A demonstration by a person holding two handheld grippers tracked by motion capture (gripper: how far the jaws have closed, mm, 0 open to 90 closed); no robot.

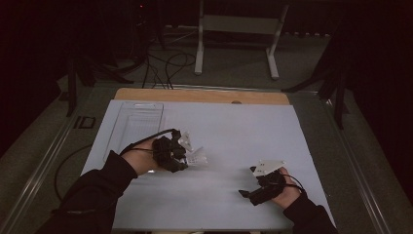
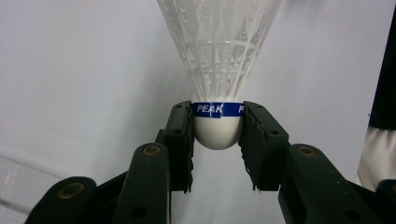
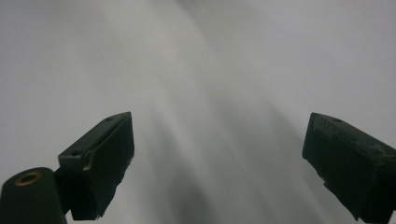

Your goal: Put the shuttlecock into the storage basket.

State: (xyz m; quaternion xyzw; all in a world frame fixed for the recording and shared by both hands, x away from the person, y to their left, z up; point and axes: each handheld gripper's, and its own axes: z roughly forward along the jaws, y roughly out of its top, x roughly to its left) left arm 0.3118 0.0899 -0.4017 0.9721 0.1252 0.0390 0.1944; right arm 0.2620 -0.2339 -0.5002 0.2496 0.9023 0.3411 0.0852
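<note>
Left gripper [image 2: 217, 135] clamps the shuttlecock [image 2: 218, 70] by its cork, skirt pointing beyond the fingertips, likely sparing it from crushing. Right gripper [image 3: 217, 154] spread wide, empty, above the table [image 3: 210, 56].

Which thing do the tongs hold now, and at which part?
The left tongs hold a shuttlecock by its white cork base. The right tongs hold nothing.
</note>
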